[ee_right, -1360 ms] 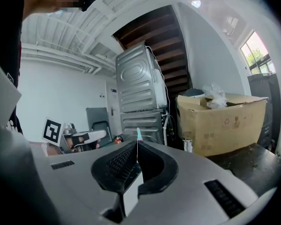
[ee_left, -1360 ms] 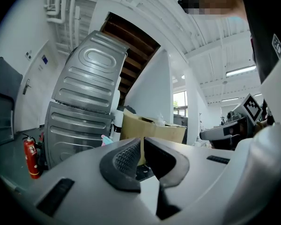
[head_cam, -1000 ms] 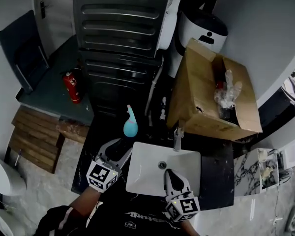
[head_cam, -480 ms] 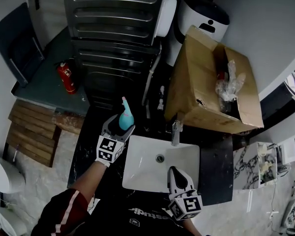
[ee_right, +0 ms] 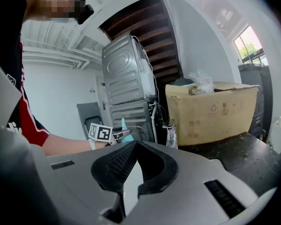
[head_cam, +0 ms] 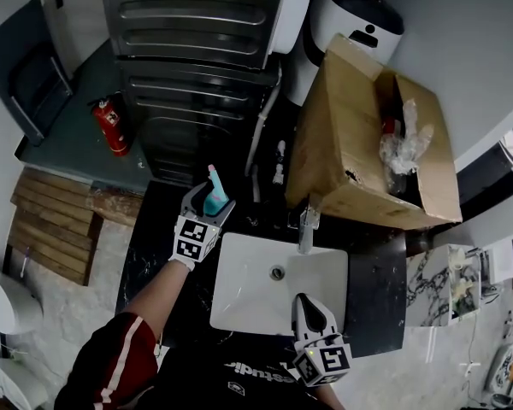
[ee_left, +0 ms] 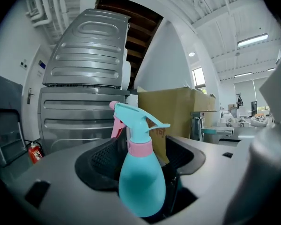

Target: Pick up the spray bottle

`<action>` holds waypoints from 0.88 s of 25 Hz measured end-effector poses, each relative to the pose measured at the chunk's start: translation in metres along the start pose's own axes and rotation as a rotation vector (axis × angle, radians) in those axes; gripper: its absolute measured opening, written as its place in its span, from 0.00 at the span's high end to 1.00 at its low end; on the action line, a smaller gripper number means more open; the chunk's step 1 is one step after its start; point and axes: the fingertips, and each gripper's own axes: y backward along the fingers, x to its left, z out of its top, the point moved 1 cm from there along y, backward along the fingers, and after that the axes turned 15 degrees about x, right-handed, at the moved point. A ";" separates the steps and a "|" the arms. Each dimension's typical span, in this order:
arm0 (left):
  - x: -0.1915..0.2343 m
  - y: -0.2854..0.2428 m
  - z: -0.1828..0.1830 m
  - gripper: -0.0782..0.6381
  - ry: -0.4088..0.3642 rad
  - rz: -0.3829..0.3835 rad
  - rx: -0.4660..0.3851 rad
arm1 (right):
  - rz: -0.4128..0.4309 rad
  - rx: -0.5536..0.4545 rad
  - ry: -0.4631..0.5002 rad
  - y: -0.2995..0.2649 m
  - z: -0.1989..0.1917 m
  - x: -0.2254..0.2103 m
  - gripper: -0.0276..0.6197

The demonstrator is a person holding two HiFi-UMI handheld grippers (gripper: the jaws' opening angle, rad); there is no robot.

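Since a second ago the left gripper (head_cam: 209, 205) has travelled from the near left corner of the basin up to the spray bottle (head_cam: 213, 197), and its jaws have spread wide on the way. The right gripper (head_cam: 309, 301) has barely shifted and sits at the lower centre of the head view, over the near edge of the white sink basin (head_cam: 239, 301).

The left gripper's jaws are released and stand one on each side of the bottle. In the left gripper view the bottle fills the gap between the two black pads, close to both, but no squeeze on it can be made out. The bottle is upright, with a teal body, a pink collar and a pink trigger, and its nozzle points toward the right of that view. In the head view it stands on the black countertop (head_cam: 374, 293) just beyond the upper left corner of the basin, in front of the grey ribbed machine (head_cam: 197, 58).

The right gripper's jaws are clenched with the tips meeting, and nothing is between them.

A chrome faucet (head_cam: 305, 225) rises behind the basin. An open cardboard box (head_cam: 342, 156) with crumpled clear plastic inside sits at the upper right. A red fire extinguisher (head_cam: 108, 128) stands on the floor at the left.
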 end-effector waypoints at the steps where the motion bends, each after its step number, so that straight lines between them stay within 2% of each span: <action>1: -0.001 -0.004 0.000 0.45 -0.004 -0.005 0.004 | -0.006 0.016 0.016 0.000 -0.002 -0.001 0.90; 7: 0.004 -0.011 0.003 0.49 0.028 0.015 0.013 | -0.001 -0.008 -0.015 0.001 -0.001 -0.004 0.90; 11: 0.007 -0.010 0.004 0.59 0.012 0.036 0.012 | 0.004 -0.022 -0.020 0.002 -0.001 -0.007 0.90; 14: 0.009 -0.008 0.007 0.65 0.007 0.044 0.002 | -0.009 0.004 0.008 0.003 -0.003 -0.007 0.90; 22: -0.001 0.021 0.019 0.67 -0.006 0.043 -0.029 | -0.011 -0.014 0.011 0.006 0.000 -0.010 0.90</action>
